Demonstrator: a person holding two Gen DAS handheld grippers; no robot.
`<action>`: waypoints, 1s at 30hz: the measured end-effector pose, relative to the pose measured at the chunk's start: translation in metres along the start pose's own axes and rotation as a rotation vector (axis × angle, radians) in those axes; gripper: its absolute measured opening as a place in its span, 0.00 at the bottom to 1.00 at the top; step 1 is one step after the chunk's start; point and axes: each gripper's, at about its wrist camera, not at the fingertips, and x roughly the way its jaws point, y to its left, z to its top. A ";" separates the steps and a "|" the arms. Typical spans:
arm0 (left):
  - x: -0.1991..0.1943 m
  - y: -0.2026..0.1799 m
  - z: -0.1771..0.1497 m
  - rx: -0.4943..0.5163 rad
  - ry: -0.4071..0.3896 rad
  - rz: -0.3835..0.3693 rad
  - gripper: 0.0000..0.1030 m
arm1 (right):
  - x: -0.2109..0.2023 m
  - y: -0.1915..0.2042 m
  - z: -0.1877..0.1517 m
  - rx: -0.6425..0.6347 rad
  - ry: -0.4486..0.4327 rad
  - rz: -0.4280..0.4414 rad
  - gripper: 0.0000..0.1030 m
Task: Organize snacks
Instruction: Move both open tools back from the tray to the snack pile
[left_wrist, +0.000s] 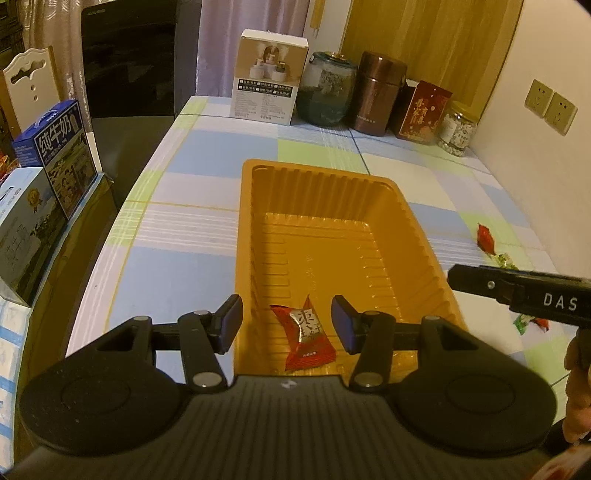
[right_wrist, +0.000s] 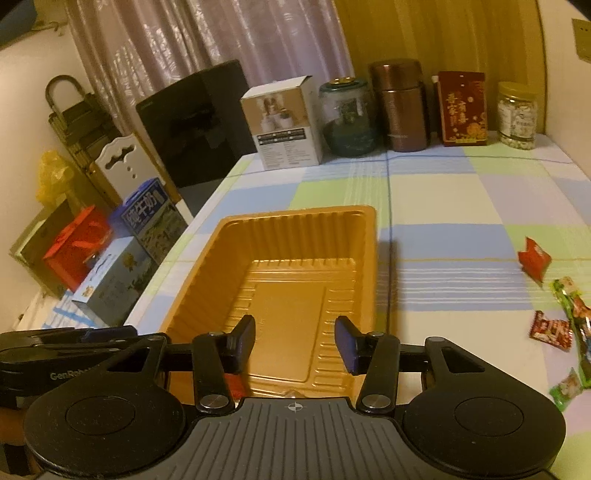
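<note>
An orange plastic tray (left_wrist: 317, 166) sits on the checked tablecloth. A red wrapped candy (left_wrist: 304, 338) lies on its floor at the near end. My left gripper (left_wrist: 286, 325) hovers over it, open, and its pads do not touch the wrapper. In the right wrist view my right gripper (right_wrist: 295, 341) is open and empty over the near end of the same tray (right_wrist: 295, 212). A bit of the red candy (right_wrist: 234, 386) shows under its left finger. Several loose snacks lie on the cloth right of the tray: a red one (right_wrist: 533, 260), a green one (right_wrist: 567, 295) and another red one (right_wrist: 550, 330).
A white box (left_wrist: 266, 77), a glass jar (left_wrist: 325, 92), a brown canister (left_wrist: 376, 92), a red box (left_wrist: 421, 112) and a small jar (left_wrist: 456, 129) line the table's far edge. A wall closes the right side. Milk cartons (left_wrist: 55, 155) stand off the left edge.
</note>
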 end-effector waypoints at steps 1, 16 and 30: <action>-0.003 -0.001 -0.001 -0.003 -0.005 -0.003 0.49 | -0.004 -0.002 0.000 0.007 -0.002 -0.005 0.47; -0.061 -0.053 -0.017 0.033 -0.060 -0.053 0.67 | -0.102 -0.019 -0.026 0.086 -0.091 -0.107 0.47; -0.089 -0.104 -0.048 0.069 -0.063 -0.123 0.78 | -0.177 -0.042 -0.060 0.111 -0.181 -0.223 0.50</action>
